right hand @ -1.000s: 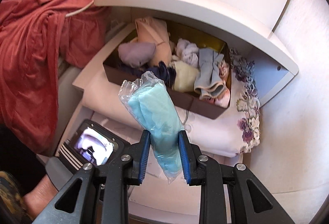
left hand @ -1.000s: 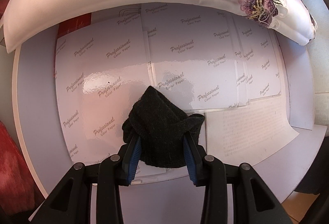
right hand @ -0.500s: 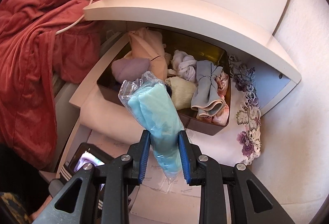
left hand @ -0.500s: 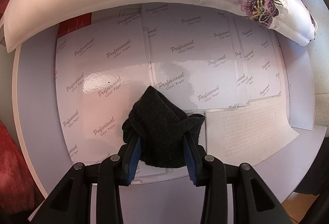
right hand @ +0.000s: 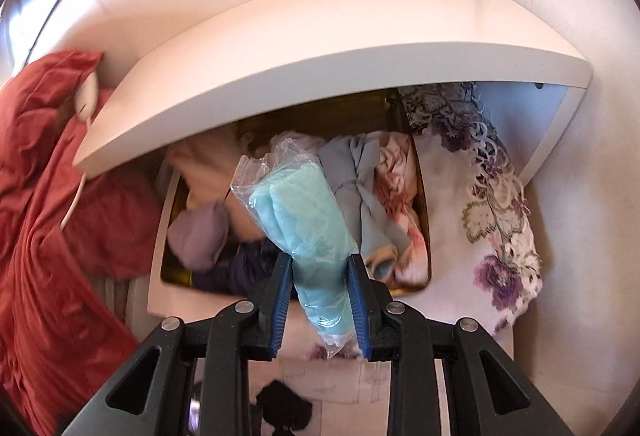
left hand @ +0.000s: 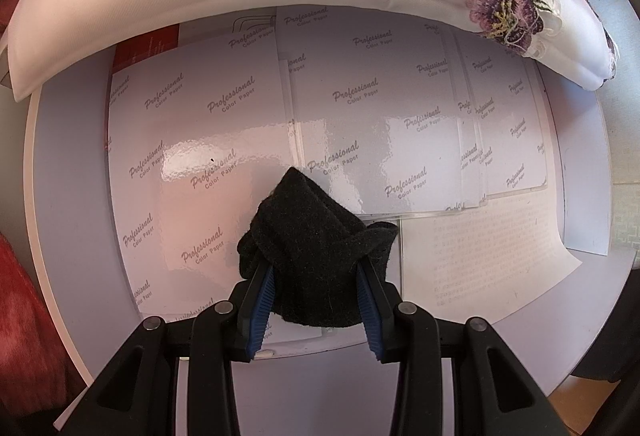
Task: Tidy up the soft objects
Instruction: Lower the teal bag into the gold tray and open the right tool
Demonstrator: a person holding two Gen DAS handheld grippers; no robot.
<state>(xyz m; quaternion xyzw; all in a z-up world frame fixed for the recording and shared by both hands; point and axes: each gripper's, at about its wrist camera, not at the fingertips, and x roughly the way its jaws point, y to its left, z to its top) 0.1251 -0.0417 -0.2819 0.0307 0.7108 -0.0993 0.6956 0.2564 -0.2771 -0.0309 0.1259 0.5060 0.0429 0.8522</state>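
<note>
A black sock [left hand: 316, 256] sits clamped between the left tongs [left hand: 316, 300], which point down over sheets of paper [left hand: 360, 108]. The right tongs [right hand: 320, 300] are closed tight on a bagged blue cloth [right hand: 308, 224], just ahead of them a box [right hand: 420, 204] stuffed with clothes, under a white shelf [right hand: 320, 68].

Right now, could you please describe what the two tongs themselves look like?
Both look alike. The left tongs and right tongs have black plastic frames with triangular cut-outs, round silver pivot bolts, and two fingers lined with ribbed blue pads. No cables, markings or sleeves show.
</note>
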